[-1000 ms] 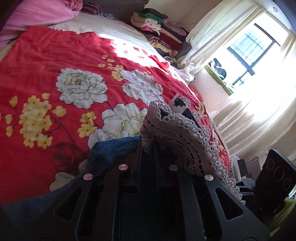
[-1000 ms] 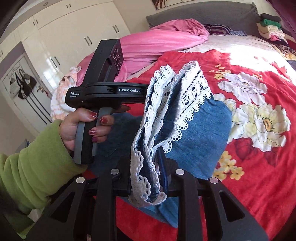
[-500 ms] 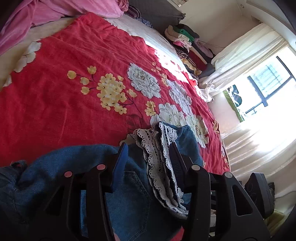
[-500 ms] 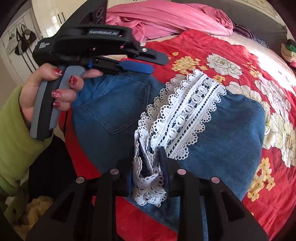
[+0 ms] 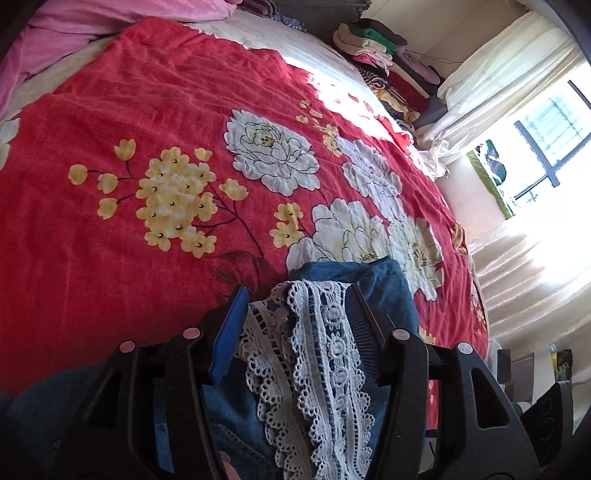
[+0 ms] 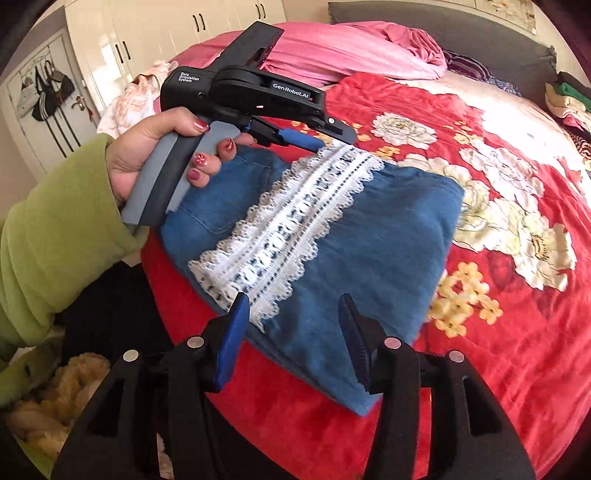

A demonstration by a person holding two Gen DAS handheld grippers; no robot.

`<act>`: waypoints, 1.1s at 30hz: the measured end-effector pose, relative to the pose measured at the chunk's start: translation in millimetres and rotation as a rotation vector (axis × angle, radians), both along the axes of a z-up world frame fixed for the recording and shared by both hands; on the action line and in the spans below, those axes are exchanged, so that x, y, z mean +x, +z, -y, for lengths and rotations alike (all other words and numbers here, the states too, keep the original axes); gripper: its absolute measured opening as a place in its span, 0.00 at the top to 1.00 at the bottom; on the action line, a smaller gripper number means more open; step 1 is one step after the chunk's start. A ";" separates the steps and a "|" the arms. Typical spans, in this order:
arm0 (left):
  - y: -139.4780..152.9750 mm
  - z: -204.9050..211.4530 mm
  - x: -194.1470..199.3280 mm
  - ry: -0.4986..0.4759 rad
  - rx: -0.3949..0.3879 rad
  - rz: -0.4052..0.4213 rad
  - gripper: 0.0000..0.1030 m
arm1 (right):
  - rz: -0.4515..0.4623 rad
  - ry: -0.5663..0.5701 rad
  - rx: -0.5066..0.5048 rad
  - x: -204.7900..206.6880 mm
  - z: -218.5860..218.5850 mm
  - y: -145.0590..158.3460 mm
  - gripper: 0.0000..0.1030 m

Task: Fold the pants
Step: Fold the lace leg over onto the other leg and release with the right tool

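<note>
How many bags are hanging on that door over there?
3 bags hang on the door at far left, clustered together; more may hide behind them.

A home bedroom: a bed under a red floral blanket, white wardrobes, curtained window.

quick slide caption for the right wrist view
Open right gripper above folded blue denim pants with white lace trim on red floral blanket.

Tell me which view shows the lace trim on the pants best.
The right wrist view: the lace trim runs in full across the folded denim pants, from the left gripper to the open right gripper. The left wrist view shows only one bunched end between open fingers.
</note>
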State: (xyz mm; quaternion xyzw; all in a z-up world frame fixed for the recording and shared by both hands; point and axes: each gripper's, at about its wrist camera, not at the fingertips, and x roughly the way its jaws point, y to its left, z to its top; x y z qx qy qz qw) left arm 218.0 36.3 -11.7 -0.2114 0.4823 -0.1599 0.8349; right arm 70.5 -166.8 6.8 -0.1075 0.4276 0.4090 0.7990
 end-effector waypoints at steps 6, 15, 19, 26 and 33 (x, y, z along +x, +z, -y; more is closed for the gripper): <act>-7.6 6.7 3.8 0.008 -0.030 -0.002 0.94 | -0.047 -0.056 0.000 3.7 19.0 -14.7 0.48; 22.8 -16.0 -38.6 0.076 0.019 0.088 0.97 | -0.093 -0.078 0.033 10.0 30.2 -23.2 0.46; 0.2 -11.0 -23.0 0.069 0.089 0.027 0.94 | -0.095 -0.061 0.028 9.3 24.7 -23.5 0.43; 0.1 -10.1 -30.2 0.094 0.106 0.043 0.67 | -0.097 -0.059 0.040 3.3 33.5 -20.3 0.41; 35.3 -17.3 -89.8 0.136 0.160 0.121 0.52 | -0.083 -0.115 0.090 13.7 47.2 -13.6 0.38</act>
